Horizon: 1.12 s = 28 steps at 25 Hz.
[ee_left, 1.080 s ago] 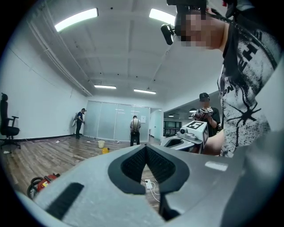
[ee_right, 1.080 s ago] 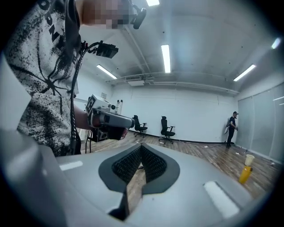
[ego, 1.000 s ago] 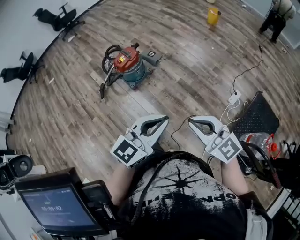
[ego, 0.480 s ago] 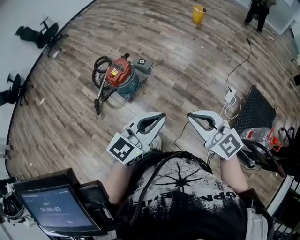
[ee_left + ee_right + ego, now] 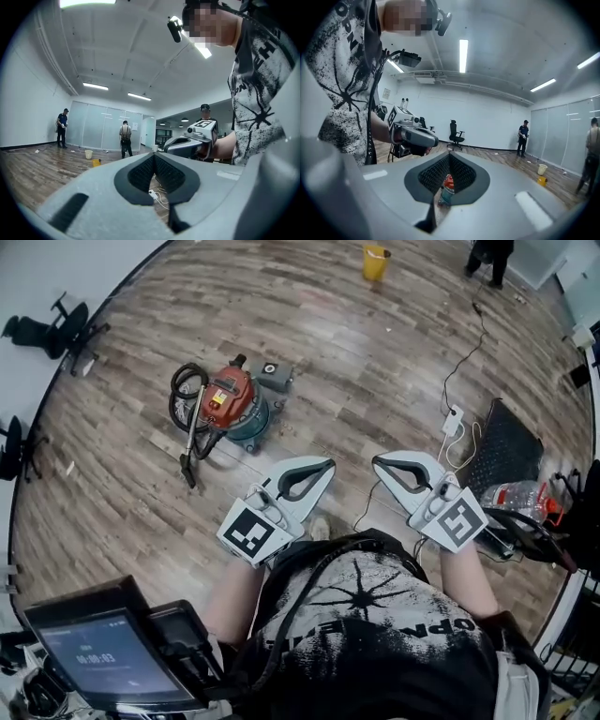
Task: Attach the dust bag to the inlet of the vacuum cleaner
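Note:
The vacuum cleaner [image 5: 228, 404], red on top with a teal drum and a black hose [image 5: 183, 401], stands on the wooden floor well ahead of me. Beside it lies a flat grey piece with a round hole [image 5: 270, 374], possibly the dust bag. My left gripper [image 5: 328, 465] and right gripper [image 5: 377, 462] are held level in front of my chest, both shut and empty, far from the vacuum. In the left gripper view the shut jaws [image 5: 153, 154] point into the room. Through the gap below the right gripper's [image 5: 449, 154] shut tips, the vacuum [image 5: 446, 185] shows small.
A yellow bucket [image 5: 376, 261] and a person [image 5: 489, 254] are at the far end. A power strip with cable [image 5: 454, 418], a black mat [image 5: 506, 451] and a water bottle [image 5: 520, 495] lie to the right. Office chairs [image 5: 56, 329] stand by the left wall.
The whole view has swung: the vacuum and the bucket have slid leftward in the picture, the vacuum also lower. Both grippers stay shut in front of my chest.

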Tool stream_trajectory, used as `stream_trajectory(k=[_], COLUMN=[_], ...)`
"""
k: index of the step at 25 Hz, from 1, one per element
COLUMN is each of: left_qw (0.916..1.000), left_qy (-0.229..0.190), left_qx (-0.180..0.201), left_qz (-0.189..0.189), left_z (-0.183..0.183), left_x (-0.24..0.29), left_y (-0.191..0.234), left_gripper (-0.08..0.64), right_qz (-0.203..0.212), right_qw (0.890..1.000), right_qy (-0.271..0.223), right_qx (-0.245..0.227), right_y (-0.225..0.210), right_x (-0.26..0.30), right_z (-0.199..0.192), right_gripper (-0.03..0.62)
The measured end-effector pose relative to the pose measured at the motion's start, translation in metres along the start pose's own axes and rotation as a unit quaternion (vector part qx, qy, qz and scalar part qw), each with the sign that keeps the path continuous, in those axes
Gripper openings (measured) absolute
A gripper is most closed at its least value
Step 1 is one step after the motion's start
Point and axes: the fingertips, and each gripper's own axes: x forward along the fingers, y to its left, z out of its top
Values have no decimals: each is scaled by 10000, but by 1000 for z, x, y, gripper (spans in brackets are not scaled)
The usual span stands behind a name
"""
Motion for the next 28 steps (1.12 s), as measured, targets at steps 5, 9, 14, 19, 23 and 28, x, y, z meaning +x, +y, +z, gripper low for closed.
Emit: stream_trajectory(k=[5,9,14,19,23,28], left_qw=[9997,9996,9982,9964,9949,9957], left_qy=[166,97,208,226,358,299], left_qx=[-31,-142,-271,-335,-405,-447], left_qz=[-182,-215,-487,-739,-847,-759], left_z=[-17,-19,-26,-28,-36,-38], left_x=[-15,-18,-11,4,13,29], left_y=[12,29,31,32,33,46], left_gripper=[0,0,0,0,0,0], right_qz=[-129,-287,-652,-965,-1062,-1087], right_qw=[9999,9996,9978,9950,9938,9932], right_qy=[-16,-7,68,244,329,361], right_qx=[15,-47,-41,41,80,185], right_y=[-3,-10,-20,-33,-43,-67], right_x=[23,35,26,8,4,2], right_z=[-4,-3,-3,-11,-15,-24], right_gripper=[3,4,3,3,3,5])
